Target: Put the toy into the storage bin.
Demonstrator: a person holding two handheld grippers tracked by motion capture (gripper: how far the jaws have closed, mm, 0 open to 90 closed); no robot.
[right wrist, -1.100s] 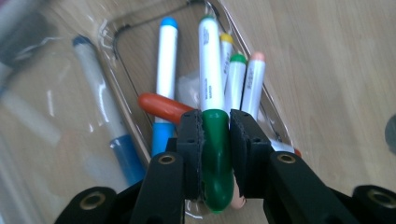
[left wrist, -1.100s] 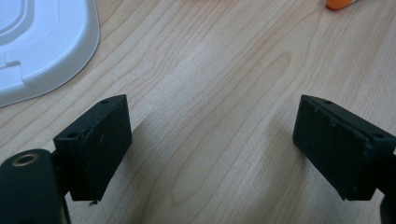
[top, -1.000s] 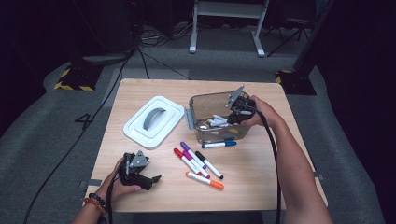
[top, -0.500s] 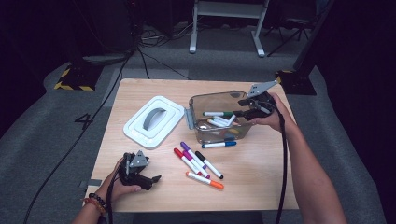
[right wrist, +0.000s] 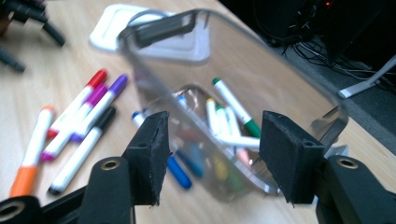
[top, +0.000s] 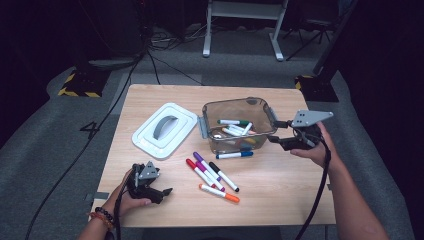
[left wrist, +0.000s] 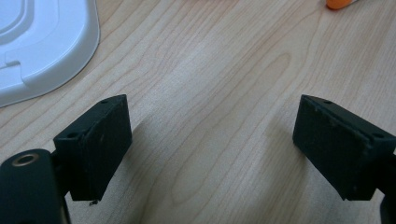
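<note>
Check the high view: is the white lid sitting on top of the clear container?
No: the white lid lies flat on the table to the left of the clear container, whose top is open with markers inside.

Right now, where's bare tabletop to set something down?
Free: the far strip of the light wooden table behind the white plastic lid and clear plastic bin; the near right corner; the patch ahead of the left gripper. Crowded: the middle, where loose markers lie near the bin.
</note>
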